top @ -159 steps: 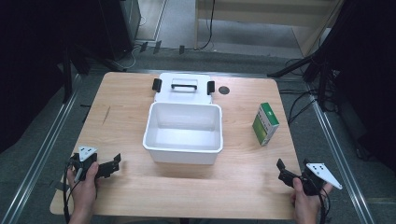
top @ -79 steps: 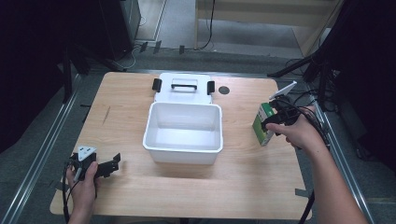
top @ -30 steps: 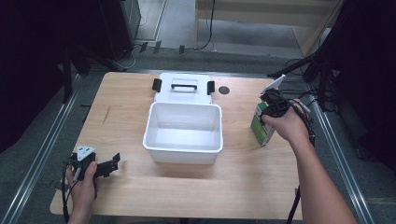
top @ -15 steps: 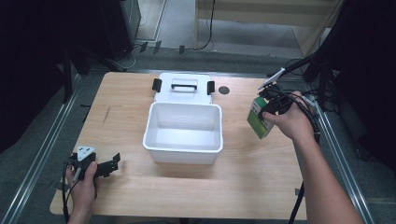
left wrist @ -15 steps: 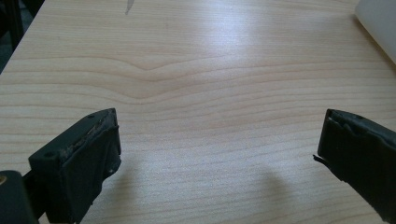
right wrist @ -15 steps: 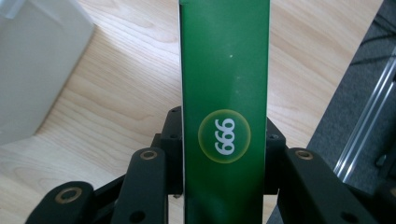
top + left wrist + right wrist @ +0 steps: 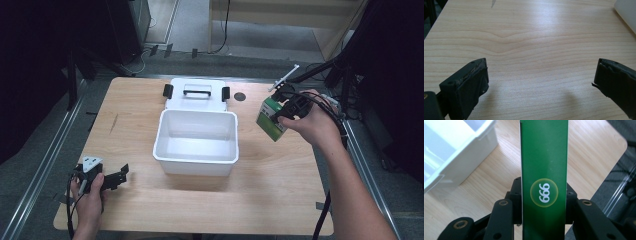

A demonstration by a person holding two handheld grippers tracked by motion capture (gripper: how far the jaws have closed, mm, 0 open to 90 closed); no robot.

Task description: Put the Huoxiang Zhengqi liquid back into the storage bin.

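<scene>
Box (image 7: 270, 117): green, clamped in the right gripper (image 7: 286, 111), off the table, right of the bin (image 7: 196, 141).
Axis: tilted; runs along the jaws in the right gripper view.
Bin: open, leftward.
Left gripper (image 7: 111, 179): jaws apart, empty, far.

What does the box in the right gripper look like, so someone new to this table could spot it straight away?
Start at the white tub in the middle of the wooden table and look to its right, above the table's right edge. There the right gripper clamps a small upright carton, lifted off the wood. It is the one green thing here, with a white side panel and white digits in a gold-ringed circle.
</scene>
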